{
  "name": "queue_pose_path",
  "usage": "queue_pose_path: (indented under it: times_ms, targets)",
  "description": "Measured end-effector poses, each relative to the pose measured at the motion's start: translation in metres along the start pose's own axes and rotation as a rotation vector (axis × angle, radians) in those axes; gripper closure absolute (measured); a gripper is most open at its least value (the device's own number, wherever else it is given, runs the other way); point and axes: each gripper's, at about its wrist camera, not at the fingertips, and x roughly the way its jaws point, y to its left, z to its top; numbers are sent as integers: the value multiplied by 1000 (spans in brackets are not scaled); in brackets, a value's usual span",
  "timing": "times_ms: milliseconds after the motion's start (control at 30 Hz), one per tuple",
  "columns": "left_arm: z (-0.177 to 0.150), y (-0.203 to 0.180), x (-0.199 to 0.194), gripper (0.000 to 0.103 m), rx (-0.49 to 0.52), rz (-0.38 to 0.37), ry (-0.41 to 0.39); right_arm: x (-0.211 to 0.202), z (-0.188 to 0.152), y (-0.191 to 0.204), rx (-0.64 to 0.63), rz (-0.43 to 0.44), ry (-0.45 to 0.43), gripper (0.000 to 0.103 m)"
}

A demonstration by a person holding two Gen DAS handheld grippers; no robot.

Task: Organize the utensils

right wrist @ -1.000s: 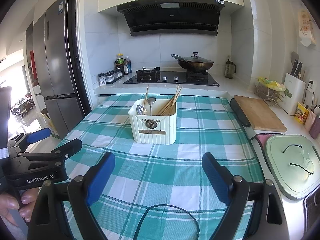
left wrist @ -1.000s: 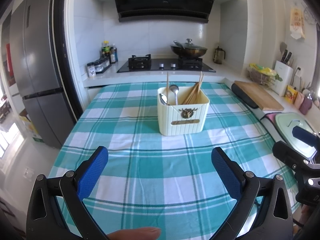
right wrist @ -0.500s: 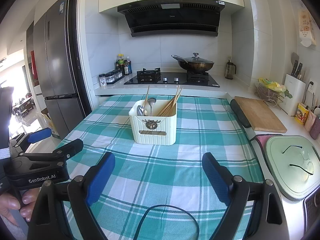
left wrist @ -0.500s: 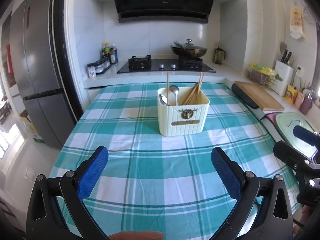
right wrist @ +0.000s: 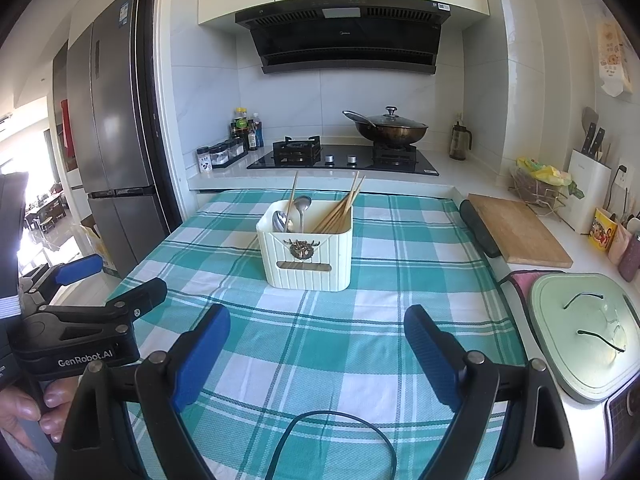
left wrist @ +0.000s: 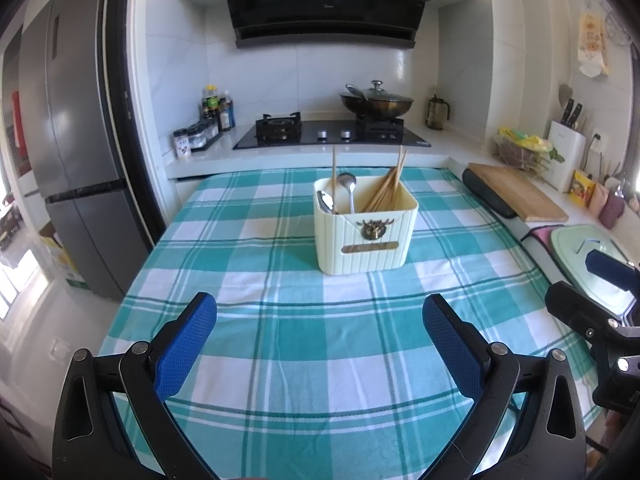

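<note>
Woven checked cloth [left wrist: 280, 320] is covering the table matt, ribbed cream plastic holder [left wrist: 366, 236] is showing glossy metal spoons [left wrist: 348, 184] and bare wooden chopsticks [left wrist: 386, 190], gripper pads [right wrist: 430, 350] looking textured blue.

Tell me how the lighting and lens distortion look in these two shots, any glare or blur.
Left wrist view: strong fisheye bending, dark vignetted corners, daylight glare at the lower left floor; holder sharp. Right wrist view: same curved edges, the room beyond the refrigerator blown out, sheen on the green lid; no motion blur.
</note>
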Motion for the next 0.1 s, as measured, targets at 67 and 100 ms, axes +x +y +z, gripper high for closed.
queue_pose_path:
  times_ms: [67, 100]
  targets:
    - [0, 2, 3, 0, -3, 10, -3, 1, 1, -2, 0, -2, 4, 13]
    - [0, 3, 6, 0, -2, 9, 4, 1, 1, -3, 0, -4, 5, 13]
